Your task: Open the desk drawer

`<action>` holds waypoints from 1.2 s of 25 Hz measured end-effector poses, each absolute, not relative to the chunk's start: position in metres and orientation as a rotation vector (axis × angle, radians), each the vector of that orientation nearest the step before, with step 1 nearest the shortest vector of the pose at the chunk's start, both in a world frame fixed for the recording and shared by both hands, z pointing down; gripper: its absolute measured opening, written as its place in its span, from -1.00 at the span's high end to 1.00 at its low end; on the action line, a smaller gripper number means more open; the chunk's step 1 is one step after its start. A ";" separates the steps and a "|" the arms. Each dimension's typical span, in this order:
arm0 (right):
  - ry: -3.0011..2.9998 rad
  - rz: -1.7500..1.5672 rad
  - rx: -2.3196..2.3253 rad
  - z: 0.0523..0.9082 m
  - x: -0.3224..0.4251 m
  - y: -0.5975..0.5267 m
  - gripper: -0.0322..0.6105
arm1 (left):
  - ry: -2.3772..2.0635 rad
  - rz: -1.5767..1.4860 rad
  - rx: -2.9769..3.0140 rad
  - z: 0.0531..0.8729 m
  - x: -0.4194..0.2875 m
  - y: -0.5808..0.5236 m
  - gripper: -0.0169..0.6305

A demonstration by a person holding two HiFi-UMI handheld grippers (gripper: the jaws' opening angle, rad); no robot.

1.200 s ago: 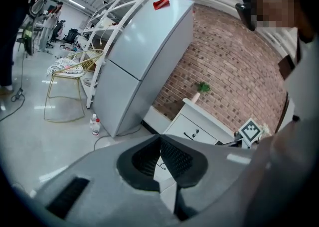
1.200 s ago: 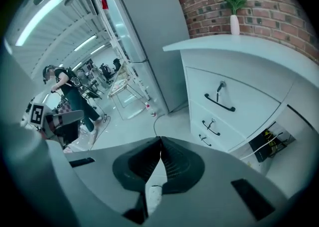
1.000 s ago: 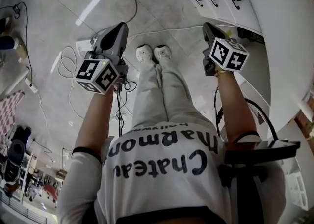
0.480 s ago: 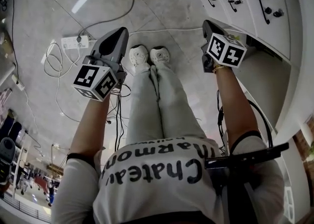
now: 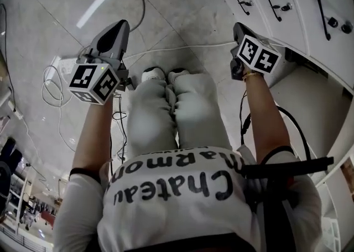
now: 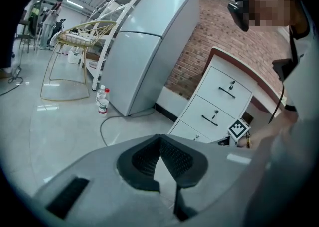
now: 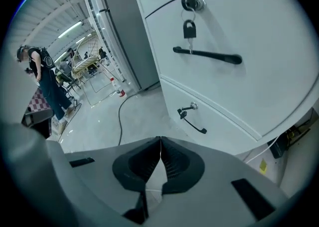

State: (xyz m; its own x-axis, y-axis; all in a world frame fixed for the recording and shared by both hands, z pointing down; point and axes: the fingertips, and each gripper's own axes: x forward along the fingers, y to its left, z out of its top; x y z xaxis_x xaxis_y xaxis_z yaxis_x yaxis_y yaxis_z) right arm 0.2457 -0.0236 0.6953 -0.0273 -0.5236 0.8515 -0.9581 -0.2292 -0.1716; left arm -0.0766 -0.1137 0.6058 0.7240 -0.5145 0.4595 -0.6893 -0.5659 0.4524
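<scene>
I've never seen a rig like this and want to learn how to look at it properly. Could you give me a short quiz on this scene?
1. True or false: the right gripper has its jaws together, with nothing between them.
2. In the right gripper view, the upper drawer handle is: A) a black bar, B) a round white knob, C) a rope loop.
3. In the left gripper view, what tall appliance stands beside the drawer unit?
Key: 1 true; 2 A; 3 a grey fridge.
</scene>
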 end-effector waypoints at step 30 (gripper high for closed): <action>-1.362 0.422 1.433 0.803 0.302 -0.102 0.46 | -1.318 0.114 2.236 0.636 -0.183 -0.226 0.91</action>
State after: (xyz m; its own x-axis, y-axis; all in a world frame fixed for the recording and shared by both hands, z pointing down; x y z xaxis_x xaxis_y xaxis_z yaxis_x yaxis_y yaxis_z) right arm 0.3017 -0.1017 0.8033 0.2862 -0.4977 0.8188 -0.8733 0.2162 0.4366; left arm -0.1833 -0.2260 0.6360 0.5186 -0.7879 0.3322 -0.8331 -0.3782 0.4035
